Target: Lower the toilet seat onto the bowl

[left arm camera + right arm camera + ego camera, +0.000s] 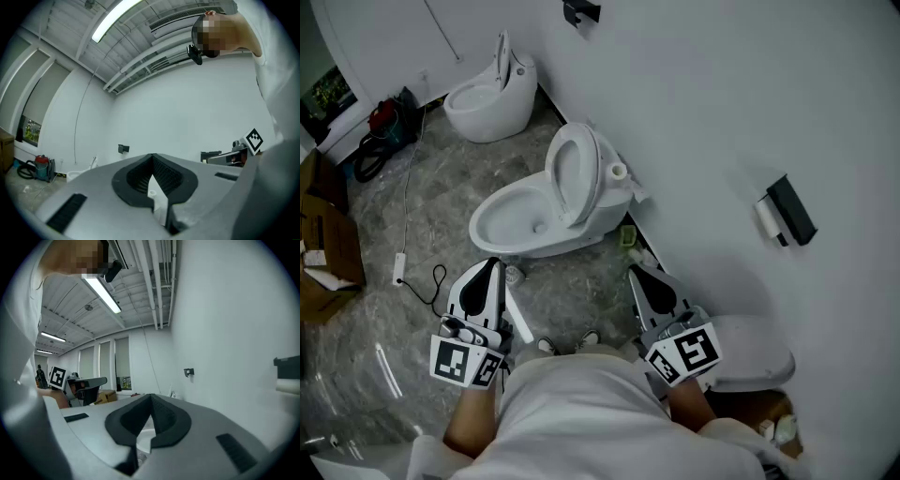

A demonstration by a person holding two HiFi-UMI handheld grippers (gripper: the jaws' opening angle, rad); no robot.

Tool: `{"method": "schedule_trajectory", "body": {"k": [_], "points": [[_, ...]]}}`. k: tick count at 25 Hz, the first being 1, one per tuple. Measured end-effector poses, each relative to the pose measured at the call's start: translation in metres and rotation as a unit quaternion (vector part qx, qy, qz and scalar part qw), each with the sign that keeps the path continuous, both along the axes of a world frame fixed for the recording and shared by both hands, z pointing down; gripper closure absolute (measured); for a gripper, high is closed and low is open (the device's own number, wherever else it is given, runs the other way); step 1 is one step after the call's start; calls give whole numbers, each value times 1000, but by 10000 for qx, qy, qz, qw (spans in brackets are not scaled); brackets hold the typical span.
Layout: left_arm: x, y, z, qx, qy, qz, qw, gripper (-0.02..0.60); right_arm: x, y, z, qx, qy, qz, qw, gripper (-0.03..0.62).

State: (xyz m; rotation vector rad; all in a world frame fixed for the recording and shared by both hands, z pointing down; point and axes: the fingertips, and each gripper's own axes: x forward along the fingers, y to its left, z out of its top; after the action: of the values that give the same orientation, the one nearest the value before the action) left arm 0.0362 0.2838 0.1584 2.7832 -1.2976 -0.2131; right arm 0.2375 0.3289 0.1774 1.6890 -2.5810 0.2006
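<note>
While seat point(572, 174) stands raised, floor point(572, 292) gap before left tool point(491, 265), right tool point(636, 273)

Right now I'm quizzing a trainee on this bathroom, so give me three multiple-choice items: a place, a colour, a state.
1. The nearer white ceramic toilet stands:
A) mid-floor, clear of every wall
B) against the white wall
C) inside a cardboard box

2. The stone-patterned floor is:
A) grey
B) red
C) green

3. That toilet's white oval seat is:
A) flat on the bowl
B) lying on the floor
C) raised upright

Answers:
1 B, its back meets the wall.
2 A, grey veined slabs surround the toilet.
3 C, the seat leans back and leaves the bowl open.
</note>
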Motion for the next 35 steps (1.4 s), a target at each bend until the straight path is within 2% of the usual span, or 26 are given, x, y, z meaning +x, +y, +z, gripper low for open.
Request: {"method": "schedule_trajectory", "body": {"k": [6,13,14,15,17,21,25,29,32,35], "points": [[5,-1,3,-8,-5,-5,10000,576,1,-1,3,-17,2,-83,10000,600],[8,-4,7,-60,-34,-47,10000,577,12,-10,7,-66,-227,-192,9995,602],[8,-5,7,-66,-41,-60,10000,577,15,-14,10,-109,-207,-210,9995,526],[8,-6,8,-69,-47,-75,9999,576,20,-18,12,-149,-192,-210,9995,419],[8,-7,8,-79,-60,-116,9999,577,31,-25,14,-174,-163,-119,9996,417],[5,-10,8,-112,-109,-267,9995,577,45,-40,24,-267,-112,9,9996,316],[0,-14,18,-205,-201,-426,9987,576,47,-58,45,-384,-138,-34,9992,292],[-17,-17,36,-501,-296,-633,9963,576,34,-74,63,-567,-195,-161,9981,290],[-24,-34,46,-633,-176,-715,9953,577,25,-89,72,-746,-79,-299,9967,292],[-22,-60,48,-563,-27,-645,9963,577,19,-110,76,-890,94,-326,9955,292]]}}
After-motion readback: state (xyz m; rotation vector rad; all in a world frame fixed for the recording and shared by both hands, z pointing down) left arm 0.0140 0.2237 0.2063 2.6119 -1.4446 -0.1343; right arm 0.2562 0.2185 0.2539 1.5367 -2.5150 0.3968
